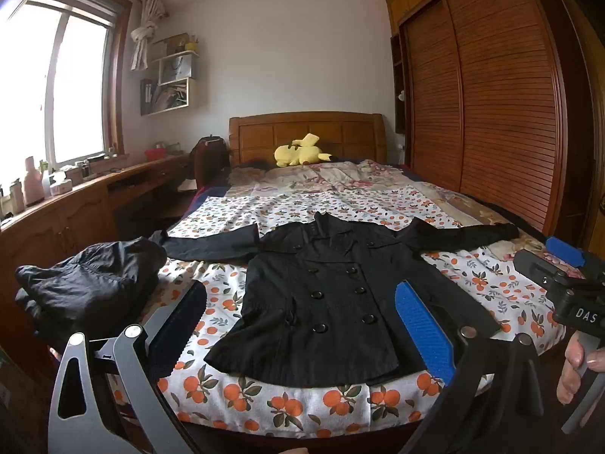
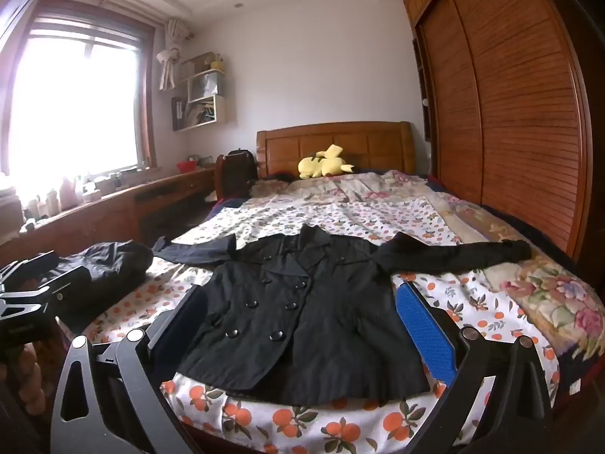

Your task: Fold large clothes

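Lay flat and unfolded on the bed [image 1: 340,408]: black coat [image 1: 321,302], buttoned, sleeves spread wide, just ahead of both jaws. Stood wide apart, empty: left gripper [image 1: 302,333], right gripper [image 2: 298,336]. Beside left jaws, dark bundle [image 1: 90,283], possibly folded already. No fold begun.

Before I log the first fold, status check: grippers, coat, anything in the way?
Left gripper and right gripper open, nothing held. Black double-breasted coat flat on bed, sleeves out, unfolded. Crumpled dark garment beside left sleeve, clear of coat body.
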Demonstrator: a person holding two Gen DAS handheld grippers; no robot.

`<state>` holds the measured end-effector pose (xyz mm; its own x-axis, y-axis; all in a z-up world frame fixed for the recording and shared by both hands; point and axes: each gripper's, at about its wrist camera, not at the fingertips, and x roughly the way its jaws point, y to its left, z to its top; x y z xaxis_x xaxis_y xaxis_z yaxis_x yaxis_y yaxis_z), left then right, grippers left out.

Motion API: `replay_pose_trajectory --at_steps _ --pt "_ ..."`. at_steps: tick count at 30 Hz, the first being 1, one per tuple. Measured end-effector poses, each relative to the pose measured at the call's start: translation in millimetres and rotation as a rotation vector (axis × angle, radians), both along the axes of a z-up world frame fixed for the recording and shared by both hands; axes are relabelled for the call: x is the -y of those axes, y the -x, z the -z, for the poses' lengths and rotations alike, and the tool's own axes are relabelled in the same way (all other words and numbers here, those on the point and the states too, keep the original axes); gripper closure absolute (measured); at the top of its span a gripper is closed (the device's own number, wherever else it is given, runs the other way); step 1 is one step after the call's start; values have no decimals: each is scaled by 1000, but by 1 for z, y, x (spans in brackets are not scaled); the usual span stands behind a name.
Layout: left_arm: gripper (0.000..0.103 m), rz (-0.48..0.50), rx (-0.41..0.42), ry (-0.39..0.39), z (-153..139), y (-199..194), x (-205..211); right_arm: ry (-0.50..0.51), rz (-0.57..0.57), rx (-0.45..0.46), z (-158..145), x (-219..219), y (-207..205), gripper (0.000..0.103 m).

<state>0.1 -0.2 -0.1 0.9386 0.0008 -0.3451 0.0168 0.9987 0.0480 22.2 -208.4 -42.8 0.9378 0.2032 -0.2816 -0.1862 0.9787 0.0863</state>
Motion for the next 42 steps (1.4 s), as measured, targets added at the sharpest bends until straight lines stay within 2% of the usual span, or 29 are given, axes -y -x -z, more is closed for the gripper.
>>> replay_pose_trajectory --at_steps 42 --pt "2 1 18 -8 -7 7 7 3 1 1 -1 1 1 6"
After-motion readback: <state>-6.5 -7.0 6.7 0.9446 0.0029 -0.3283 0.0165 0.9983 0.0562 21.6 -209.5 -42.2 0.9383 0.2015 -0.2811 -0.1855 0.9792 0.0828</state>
